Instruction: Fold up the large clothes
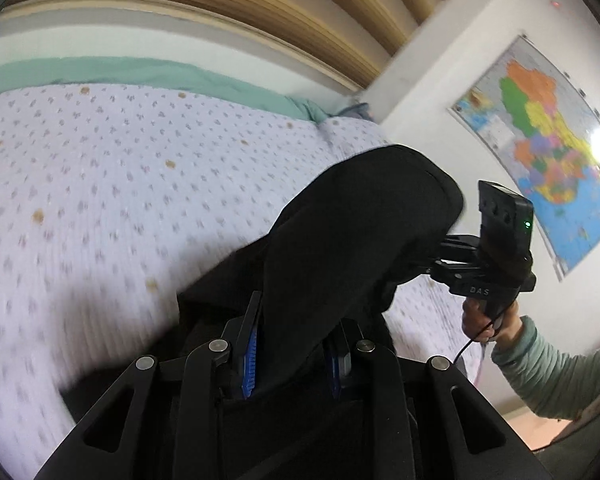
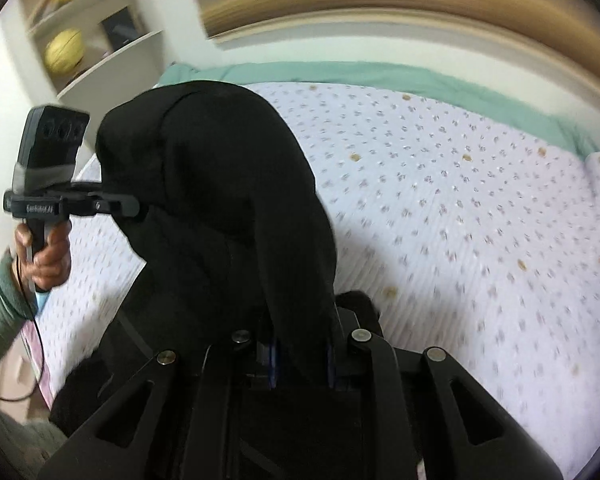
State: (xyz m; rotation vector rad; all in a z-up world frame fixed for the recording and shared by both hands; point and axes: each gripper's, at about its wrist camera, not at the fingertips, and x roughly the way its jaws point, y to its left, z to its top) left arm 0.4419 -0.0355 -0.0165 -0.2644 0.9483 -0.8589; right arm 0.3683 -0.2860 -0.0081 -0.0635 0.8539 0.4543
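A large black garment [image 1: 352,232] hangs lifted above the bed, stretched between both grippers. My left gripper [image 1: 296,352] is shut on one edge of it, the cloth pinched between its blue pads. My right gripper [image 2: 302,360] is shut on another edge of the same garment [image 2: 228,184]. In the left wrist view the right gripper [image 1: 432,262] shows at the right, its fingers buried in the cloth. In the right wrist view the left gripper [image 2: 140,210] shows at the left, also clamped into the cloth. The garment's lower part hangs hidden below the grippers.
The bed has a white quilt with small grey and tan dots [image 1: 100,184] and a green sheet [image 1: 160,74] near the wooden headboard [image 1: 220,4]. A map [image 1: 552,140] hangs on the wall at the right. White shelves with a yellow ball [image 2: 64,56] stand left.
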